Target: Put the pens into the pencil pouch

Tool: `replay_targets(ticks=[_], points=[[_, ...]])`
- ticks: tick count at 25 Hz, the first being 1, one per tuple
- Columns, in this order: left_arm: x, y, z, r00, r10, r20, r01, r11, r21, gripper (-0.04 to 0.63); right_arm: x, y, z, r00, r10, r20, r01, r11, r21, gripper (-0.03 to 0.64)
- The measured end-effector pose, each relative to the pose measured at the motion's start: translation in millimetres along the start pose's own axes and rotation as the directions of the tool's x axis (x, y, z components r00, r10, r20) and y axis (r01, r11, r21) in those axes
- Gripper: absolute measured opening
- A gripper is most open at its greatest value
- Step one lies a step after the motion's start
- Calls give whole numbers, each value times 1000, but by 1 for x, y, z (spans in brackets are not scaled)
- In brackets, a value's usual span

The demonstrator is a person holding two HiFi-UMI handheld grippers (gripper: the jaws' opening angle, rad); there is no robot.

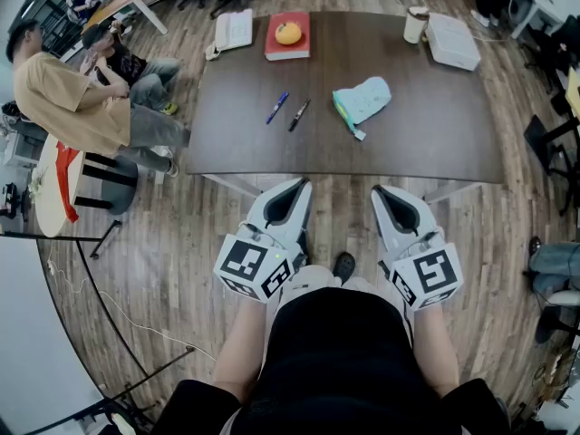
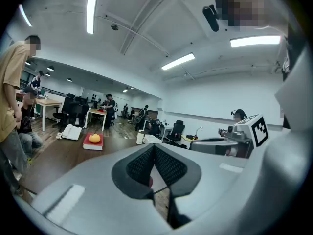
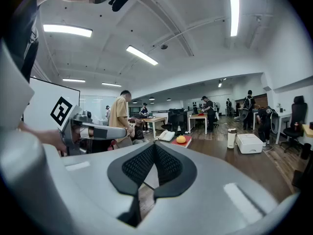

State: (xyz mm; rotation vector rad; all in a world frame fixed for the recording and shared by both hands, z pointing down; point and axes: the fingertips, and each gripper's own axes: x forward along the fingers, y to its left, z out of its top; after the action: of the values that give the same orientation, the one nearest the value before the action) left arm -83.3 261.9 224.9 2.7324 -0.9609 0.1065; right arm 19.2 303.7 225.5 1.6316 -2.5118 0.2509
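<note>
While the blue pen (image 1: 277,108) is slim, the mint pouch (image 1: 364,99) looks crumpled.

The person is wearing a black top (image 1: 340,361), filling the lower middle of the head view. The left gripper (image 1: 297,187) and right gripper (image 1: 381,191) are showing pale grey shells, black mesh pads (image 2: 139,165), and cubes (image 1: 254,268) bearing black-and-white square markers.

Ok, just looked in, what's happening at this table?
A person stands at the dark table with a gripper in each hand. The left gripper and right gripper are both shut and empty, short of the table's near edge. The blue pen and black pen lie on the table left of the pencil pouch, untouched.
</note>
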Motion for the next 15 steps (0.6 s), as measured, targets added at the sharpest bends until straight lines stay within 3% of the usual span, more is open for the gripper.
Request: replay_targets(ticks=[15], points=[[-1, -23, -16, 1000, 18, -19, -18, 1000, 1, 0, -14, -3, -18, 1000, 15, -24, -14, 1000, 15, 9]])
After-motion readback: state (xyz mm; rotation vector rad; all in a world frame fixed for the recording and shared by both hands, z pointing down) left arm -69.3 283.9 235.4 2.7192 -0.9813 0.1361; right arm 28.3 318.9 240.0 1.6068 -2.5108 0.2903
